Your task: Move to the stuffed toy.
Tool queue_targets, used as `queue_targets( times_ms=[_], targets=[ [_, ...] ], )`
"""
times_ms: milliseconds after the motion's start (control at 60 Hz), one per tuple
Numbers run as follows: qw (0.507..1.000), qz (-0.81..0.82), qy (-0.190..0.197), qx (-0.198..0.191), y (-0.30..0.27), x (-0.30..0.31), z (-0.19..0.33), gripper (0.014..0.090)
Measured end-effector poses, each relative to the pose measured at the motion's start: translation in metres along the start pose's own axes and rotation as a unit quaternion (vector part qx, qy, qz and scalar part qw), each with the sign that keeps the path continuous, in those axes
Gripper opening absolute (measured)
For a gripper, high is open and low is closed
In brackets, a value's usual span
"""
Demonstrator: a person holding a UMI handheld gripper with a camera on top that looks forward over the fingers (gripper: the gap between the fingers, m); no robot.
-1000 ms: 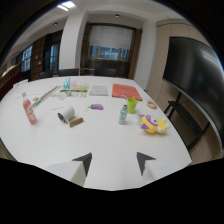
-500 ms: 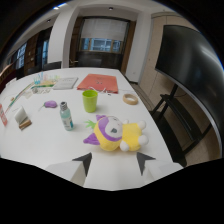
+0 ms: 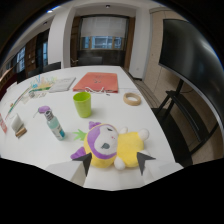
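Spreading wide, the gripper has its two dark fingers released, with the stuffed toy lying on the white desk between and just ahead of the tips; the toy's lower edge overlaps both tips in the view, but whether either one actually touches it cannot be told, and nothing is gripped. The toy is yellow with a purple hood and white round paws, lying on its side near the desk's near edge. Its underside and the desk directly below the fingers are hidden. Just beyond the toy to the left stands a small bottle with a teal body, and behind it a green cup stands upright. Farther back lie an orange-red flat mat and a roll of tape, well apart from the toy. Small items along the left of the desk are too blurred to name. To the right the desk edge falls away toward a dark chair and a large black screen.
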Motion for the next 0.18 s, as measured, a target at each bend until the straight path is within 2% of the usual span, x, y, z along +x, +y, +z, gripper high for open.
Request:
queue_targets(
  times_ms=[183],
  targets=[
    [1.0, -0.002, -0.003, 0.001, -0.0015, -0.0007, 0.0003, 0.0853]
  ],
)
